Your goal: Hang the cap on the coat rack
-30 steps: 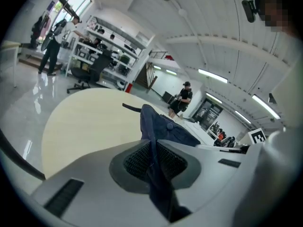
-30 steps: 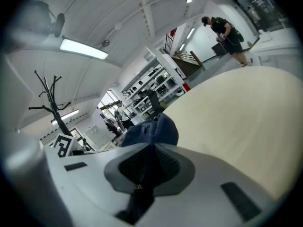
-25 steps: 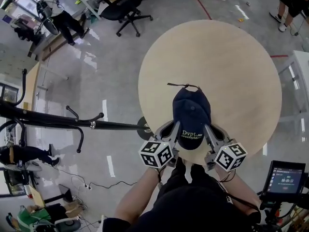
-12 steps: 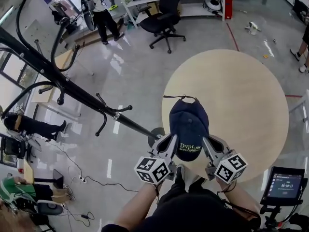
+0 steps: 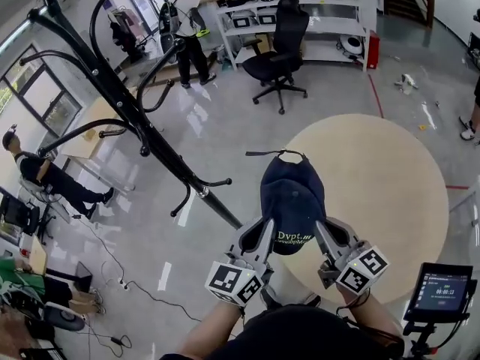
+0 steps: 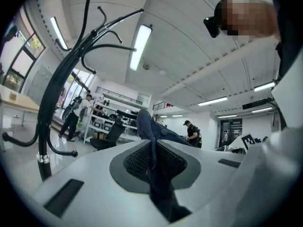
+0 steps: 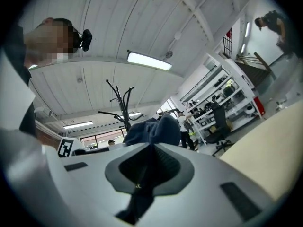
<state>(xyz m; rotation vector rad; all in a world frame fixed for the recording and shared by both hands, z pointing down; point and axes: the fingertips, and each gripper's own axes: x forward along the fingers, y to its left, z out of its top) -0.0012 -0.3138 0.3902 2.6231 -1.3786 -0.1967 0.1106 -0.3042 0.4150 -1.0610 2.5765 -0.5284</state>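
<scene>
Nearest us, we hold the left gripper (image 5: 262,235) and the right gripper (image 5: 324,232) side by side, both clenched on the near edge of the dark blue cap (image 5: 292,190). The left gripper view shows its jaws pressed together with a fold of blue cloth pinched between the pads. The right gripper view shows the same: jaws closed tight on a dark strip of the cap.

The cap is held up between the two grippers, printed front toward us and back strap pointing away. From above it overlaps the left edge of the round wooden table (image 5: 390,193). A small screen (image 5: 442,291) sits at the near right.

To the left stands the black coat rack (image 5: 150,137) with its curved hooks, apart from the cap. Farther off are an office chair (image 5: 281,47) and a person (image 5: 187,21) at the shelves.

Only the head view shows the floor and how the cap lies against the table. Only the gripper views show the ceiling and its strip lights. The left gripper view has the rack large at its left. The right gripper view has it small beyond the cap, with the table at its right.
</scene>
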